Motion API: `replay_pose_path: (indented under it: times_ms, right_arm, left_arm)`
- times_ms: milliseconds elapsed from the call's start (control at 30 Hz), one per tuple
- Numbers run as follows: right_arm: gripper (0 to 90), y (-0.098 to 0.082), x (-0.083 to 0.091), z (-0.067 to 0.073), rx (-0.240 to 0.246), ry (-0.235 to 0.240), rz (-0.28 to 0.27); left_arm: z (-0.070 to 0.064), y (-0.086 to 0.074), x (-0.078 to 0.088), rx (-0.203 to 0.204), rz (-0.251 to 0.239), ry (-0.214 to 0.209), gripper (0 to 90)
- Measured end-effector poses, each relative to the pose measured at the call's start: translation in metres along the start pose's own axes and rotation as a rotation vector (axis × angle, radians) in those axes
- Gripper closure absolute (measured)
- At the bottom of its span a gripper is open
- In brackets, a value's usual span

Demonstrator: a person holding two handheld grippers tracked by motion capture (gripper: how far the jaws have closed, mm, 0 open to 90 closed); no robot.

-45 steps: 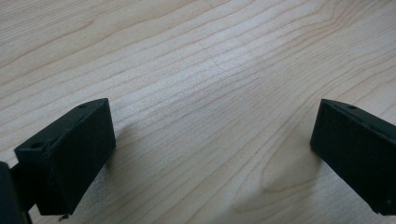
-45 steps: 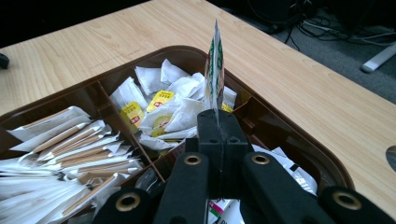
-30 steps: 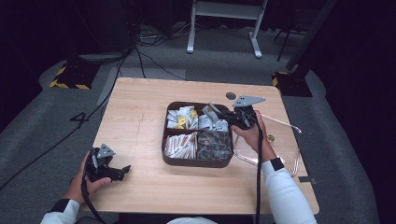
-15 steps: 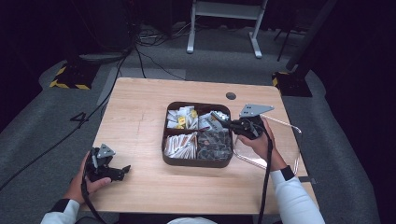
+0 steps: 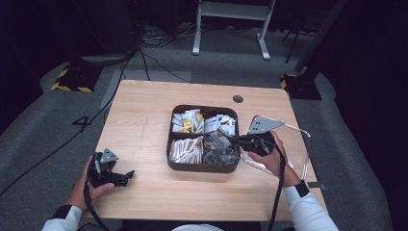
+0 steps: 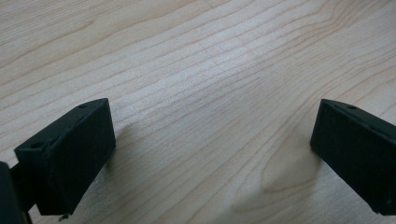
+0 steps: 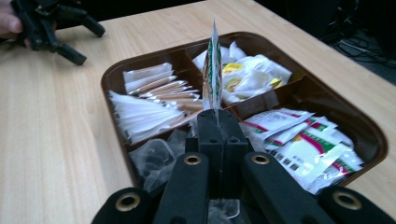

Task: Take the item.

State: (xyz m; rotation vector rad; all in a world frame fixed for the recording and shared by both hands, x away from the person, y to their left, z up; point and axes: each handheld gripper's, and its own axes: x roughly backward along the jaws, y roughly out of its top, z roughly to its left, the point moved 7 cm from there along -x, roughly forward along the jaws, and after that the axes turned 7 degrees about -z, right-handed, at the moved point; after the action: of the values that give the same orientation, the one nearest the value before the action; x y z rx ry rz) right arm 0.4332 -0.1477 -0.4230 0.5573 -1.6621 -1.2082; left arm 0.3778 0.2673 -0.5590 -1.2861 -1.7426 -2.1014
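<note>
I'm drawing my right gripper (image 5: 231,139) back off the tray (image 5: 202,167), pinching a sachet (image 7: 213,70); left gripper (image 5: 126,177) resting spread, nearer me.

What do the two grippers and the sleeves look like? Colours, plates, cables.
Both grippers are black. The left gripper has blocky square jaw tips, a small grey three-cornered plate on top and a black cable trailing back. The right gripper has a larger grey plate, brass-coloured rivets on its linkage arms and a black cable along the forearm. Sleeves are white with dark cuffs.
</note>
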Motion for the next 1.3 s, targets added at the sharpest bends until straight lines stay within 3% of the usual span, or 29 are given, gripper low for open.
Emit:
replay_pose_path:
  times_ms: [733,1300]
  right_arm:
    - [90.0,-0.015,0.004,0.048,0.048,0.111,0.032]
    - [90.0,-0.037,-0.011,0.078,0.076,0.212,0.1]
  left_arm:
    - [0.0,0.0,0.0,-0.003,0.0,0.001,0.2]
    - [0.0,0.0,0.0,-0.003,0.0,0.0,0.2]
